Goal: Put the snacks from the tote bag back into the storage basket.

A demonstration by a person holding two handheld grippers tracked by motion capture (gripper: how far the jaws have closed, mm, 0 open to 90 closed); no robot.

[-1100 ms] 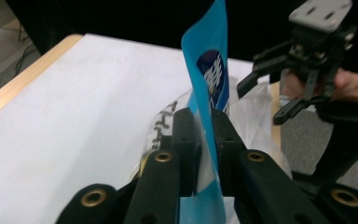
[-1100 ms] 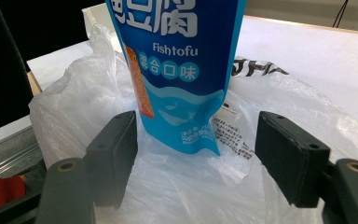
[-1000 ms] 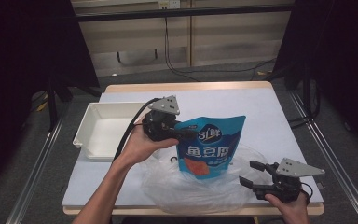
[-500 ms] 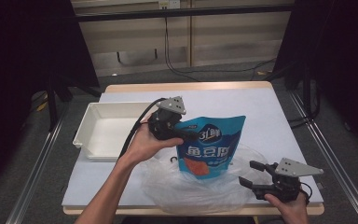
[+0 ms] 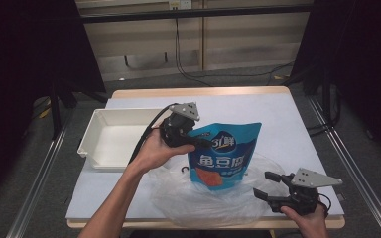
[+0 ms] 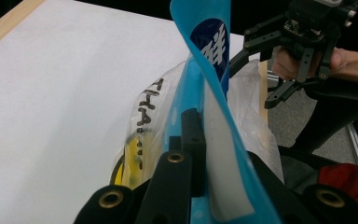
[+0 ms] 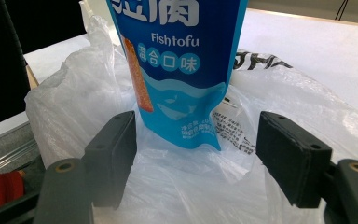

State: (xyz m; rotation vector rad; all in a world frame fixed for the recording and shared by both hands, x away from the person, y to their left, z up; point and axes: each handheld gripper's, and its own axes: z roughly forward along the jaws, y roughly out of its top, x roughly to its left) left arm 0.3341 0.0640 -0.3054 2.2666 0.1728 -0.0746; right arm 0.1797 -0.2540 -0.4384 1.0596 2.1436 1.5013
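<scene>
We see our left gripper (image 5: 198,141) just closed on the upper left edge of the blue pouch (image 5: 225,156), which stands upright in the crumpled clear plastic bag (image 5: 178,196) on the bench (image 5: 278,119). Our right gripper (image 5: 267,185) rests near the bag's right side, jaws apart and holding nothing. A white tray (image 5: 92,141) sits to the left.
</scene>
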